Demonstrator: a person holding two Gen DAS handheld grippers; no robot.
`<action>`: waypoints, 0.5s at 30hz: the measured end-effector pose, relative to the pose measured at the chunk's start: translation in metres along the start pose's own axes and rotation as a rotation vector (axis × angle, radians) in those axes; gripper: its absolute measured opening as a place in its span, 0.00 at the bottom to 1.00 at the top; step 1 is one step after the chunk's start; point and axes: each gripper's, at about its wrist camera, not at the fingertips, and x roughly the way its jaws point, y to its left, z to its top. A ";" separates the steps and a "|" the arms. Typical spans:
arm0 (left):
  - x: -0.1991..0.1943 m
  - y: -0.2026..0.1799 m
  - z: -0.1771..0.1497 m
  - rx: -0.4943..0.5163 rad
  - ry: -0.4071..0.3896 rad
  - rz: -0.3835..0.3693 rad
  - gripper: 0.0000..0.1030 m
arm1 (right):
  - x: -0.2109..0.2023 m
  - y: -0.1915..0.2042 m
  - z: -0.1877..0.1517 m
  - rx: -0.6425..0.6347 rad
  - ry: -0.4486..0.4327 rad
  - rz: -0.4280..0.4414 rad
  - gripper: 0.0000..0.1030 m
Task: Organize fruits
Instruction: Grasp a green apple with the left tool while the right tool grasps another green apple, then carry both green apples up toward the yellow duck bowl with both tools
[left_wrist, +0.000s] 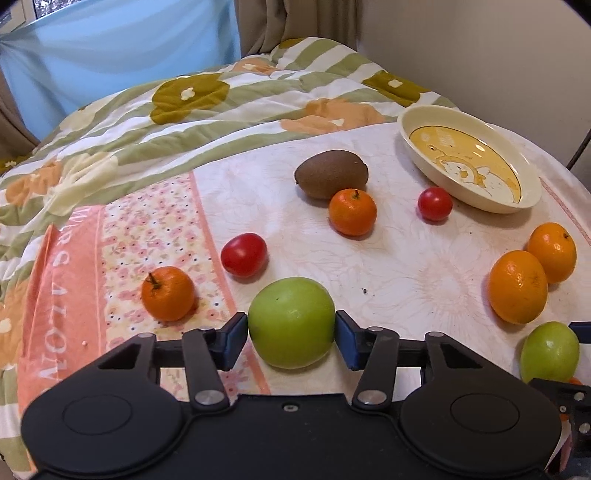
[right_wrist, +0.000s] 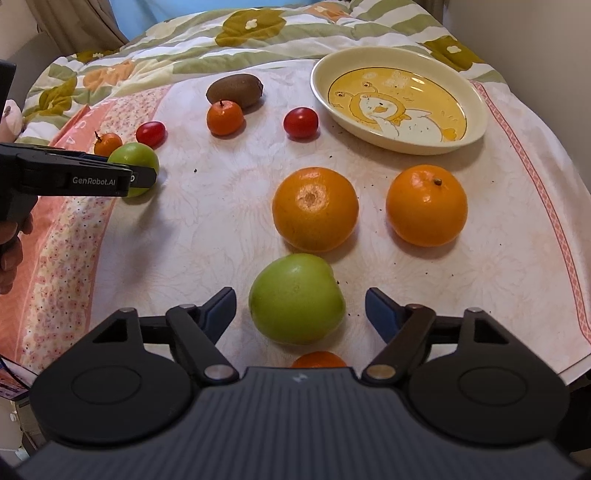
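Fruits lay scattered over the cloth-covered table (right_wrist: 517, 258), well apart, so either hand could reach one without knocking another. The plate (right_wrist: 476, 110) sat empty at the far right, probably as the place to gather them. Two oranges (right_wrist: 315, 208) rested side by side before it. The left gripper (left_wrist: 291, 334) pinched a green apple (left_wrist: 291, 326), pads touching both flanks, seemingly ready to lift. The right gripper (right_wrist: 300, 310) stood spread around another green apple (right_wrist: 296, 299), gaps showing either side. Smaller tangerines (right_wrist: 225, 118), a kiwi (right_wrist: 234, 89) and tomatoes (right_wrist: 300, 122) waited farther back.
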 end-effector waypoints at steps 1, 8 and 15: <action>0.000 -0.001 0.000 0.004 -0.002 0.001 0.54 | 0.001 0.000 0.001 -0.003 0.001 -0.001 0.83; 0.000 -0.001 -0.001 0.011 -0.006 0.004 0.53 | 0.006 0.002 0.002 -0.020 0.016 0.005 0.71; -0.002 -0.005 -0.004 0.026 -0.017 0.019 0.53 | 0.009 0.005 0.003 -0.056 0.006 0.007 0.70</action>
